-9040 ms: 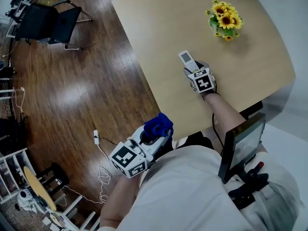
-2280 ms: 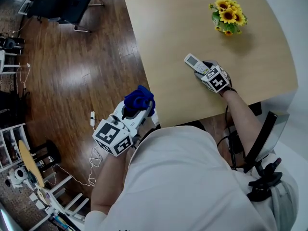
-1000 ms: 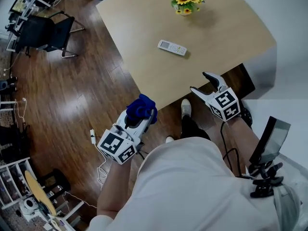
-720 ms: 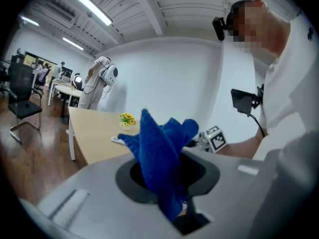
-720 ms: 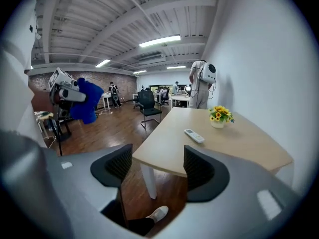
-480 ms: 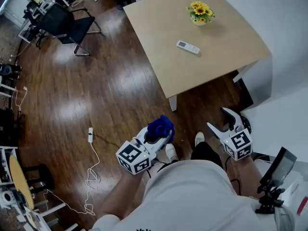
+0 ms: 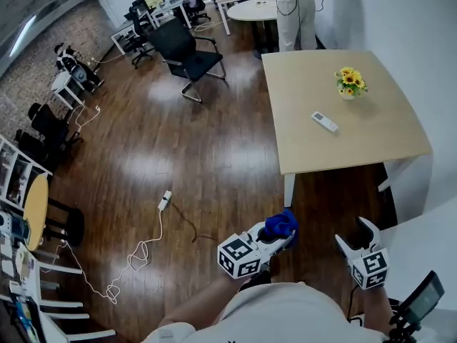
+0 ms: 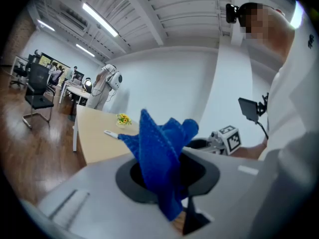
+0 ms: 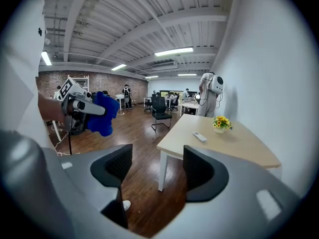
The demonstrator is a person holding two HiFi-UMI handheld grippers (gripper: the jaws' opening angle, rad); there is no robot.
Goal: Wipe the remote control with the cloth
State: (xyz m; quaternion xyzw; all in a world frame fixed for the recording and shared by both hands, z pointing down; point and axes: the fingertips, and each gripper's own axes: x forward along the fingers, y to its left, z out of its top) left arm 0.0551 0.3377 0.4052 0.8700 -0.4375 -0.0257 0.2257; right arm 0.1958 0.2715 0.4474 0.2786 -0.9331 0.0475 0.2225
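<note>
The white remote control (image 7: pixel 325 122) lies flat on the beige table (image 7: pixel 307 84), near the vase and far from both grippers. It also shows small in the left gripper view, remote (image 8: pixel 110 133), and in the right gripper view, remote (image 9: pixel 199 136). My left gripper (image 7: pixel 282 234) is shut on a bunched blue cloth (image 7: pixel 280 224), which stands up between its jaws as cloth (image 8: pixel 162 153). My right gripper (image 7: pixel 355 233) hangs close to my body over the wood floor, open, with nothing between its jaws (image 9: pixel 157 168).
A pot of sunflowers (image 7: pixel 348 83) stands on the table beyond the remote. A black office chair (image 7: pixel 187 48) stands left of the table. A white cable with a power strip (image 7: pixel 164 200) trails across the floor. A white figure (image 7: pixel 296 13) stands behind the table.
The right gripper let go of the remote, which now lies on the table. Both grippers have drawn back from the table, and the view has pulled away, so the table looks much farther off.
</note>
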